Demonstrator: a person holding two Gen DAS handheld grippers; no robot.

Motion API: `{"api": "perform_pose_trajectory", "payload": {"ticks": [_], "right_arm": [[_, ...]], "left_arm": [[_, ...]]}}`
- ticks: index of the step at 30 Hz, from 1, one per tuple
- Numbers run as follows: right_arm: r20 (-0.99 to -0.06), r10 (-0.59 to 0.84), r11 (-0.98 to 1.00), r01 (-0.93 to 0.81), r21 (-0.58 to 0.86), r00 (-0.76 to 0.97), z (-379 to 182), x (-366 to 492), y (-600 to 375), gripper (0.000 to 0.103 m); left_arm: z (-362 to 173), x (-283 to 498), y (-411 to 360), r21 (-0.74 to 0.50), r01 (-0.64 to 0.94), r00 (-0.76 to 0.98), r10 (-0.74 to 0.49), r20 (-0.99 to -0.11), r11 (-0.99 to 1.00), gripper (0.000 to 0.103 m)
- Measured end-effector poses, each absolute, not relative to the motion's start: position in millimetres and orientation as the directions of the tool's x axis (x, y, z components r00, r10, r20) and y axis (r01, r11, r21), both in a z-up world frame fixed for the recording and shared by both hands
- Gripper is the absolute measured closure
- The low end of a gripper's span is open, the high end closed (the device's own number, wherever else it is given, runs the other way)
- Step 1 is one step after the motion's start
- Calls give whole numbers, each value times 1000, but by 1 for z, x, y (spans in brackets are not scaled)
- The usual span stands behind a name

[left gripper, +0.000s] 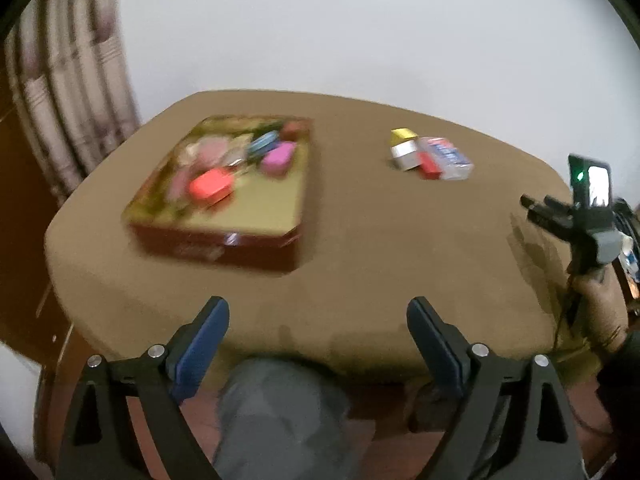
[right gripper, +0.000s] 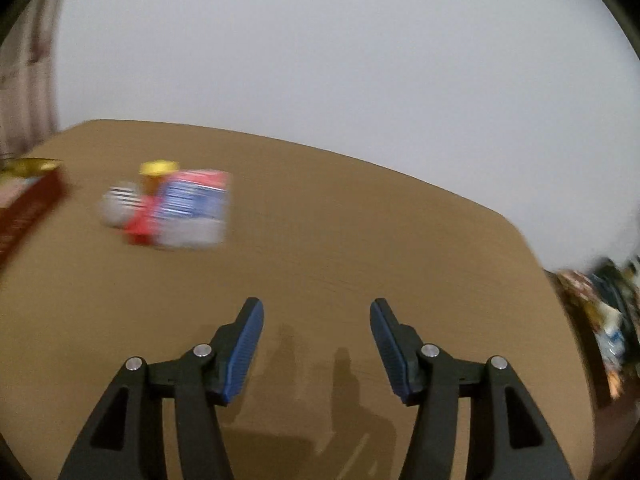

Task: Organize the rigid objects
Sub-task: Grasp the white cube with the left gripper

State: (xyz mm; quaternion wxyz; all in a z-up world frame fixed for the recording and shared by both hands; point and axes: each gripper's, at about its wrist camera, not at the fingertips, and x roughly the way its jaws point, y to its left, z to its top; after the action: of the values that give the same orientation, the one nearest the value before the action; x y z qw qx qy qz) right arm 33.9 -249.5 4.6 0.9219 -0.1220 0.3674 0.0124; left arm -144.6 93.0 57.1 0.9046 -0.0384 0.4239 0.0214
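Jaws on both grippers stand spread apart with nothing between them. Left gripper [left gripper: 318, 316] hovers over the near edge of the worktop [left gripper: 360, 232], its blue pads [left gripper: 204, 344] wide. Right gripper [right gripper: 316, 316] hangs above bare brown surface, and its pads [right gripper: 244, 348] are a little closer together than the left pair.

On the left half of the worktop sits a shallow tin [left gripper: 216, 240] with dark red walls and a gold floor. It holds several small blurred pieces: a red-orange block [left gripper: 210, 186] toward the front, a pink one [left gripper: 278, 158] behind it, a blue one [left gripper: 262, 142], and a dark red one [left gripper: 294, 128] at the far corner. The near part of the tin's floor is bare.

Well apart from the tin, toward the far right, a small cluster lies loose on the worktop: a yellow-topped box [left gripper: 404, 148] with a silver face, a red block [left gripper: 429, 168] touching it, and a clear packet with blue and red print [left gripper: 448, 158] just beside. In the right wrist view the same cluster [right gripper: 168, 204] is smeared by motion, ahead and to the left of the jaws, with the tin's corner at the far left edge.

Open brown surface lies between tin and cluster and across the whole near right side. A white wall [left gripper: 360, 32] backs the worktop, and a striped curtain [left gripper: 68, 92] hangs to the left.
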Motion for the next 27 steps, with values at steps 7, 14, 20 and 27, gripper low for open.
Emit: {"api": "perform_pose_trajectory", "payload": {"ticks": [7, 14, 20, 27], "right_arm": [[-719, 36, 996, -87, -33, 694, -1, 43, -284, 36], [-717, 136, 990, -114, 79, 683, -1, 34, -284, 35], [-698, 188, 982, -133, 133, 691, 3, 31, -286, 35], [-692, 215, 977, -149, 155, 689, 2, 29, -287, 35]], "left_arm": [[69, -24, 53, -79, -18, 591, -53, -805, 997, 13], [46, 84, 30, -26, -7, 515, -19, -857, 1000, 13], [20, 134, 33, -91, -9, 427, -79, -901, 996, 13], [-1, 163, 45, -174, -37, 362, -149, -920, 984, 13]]}}
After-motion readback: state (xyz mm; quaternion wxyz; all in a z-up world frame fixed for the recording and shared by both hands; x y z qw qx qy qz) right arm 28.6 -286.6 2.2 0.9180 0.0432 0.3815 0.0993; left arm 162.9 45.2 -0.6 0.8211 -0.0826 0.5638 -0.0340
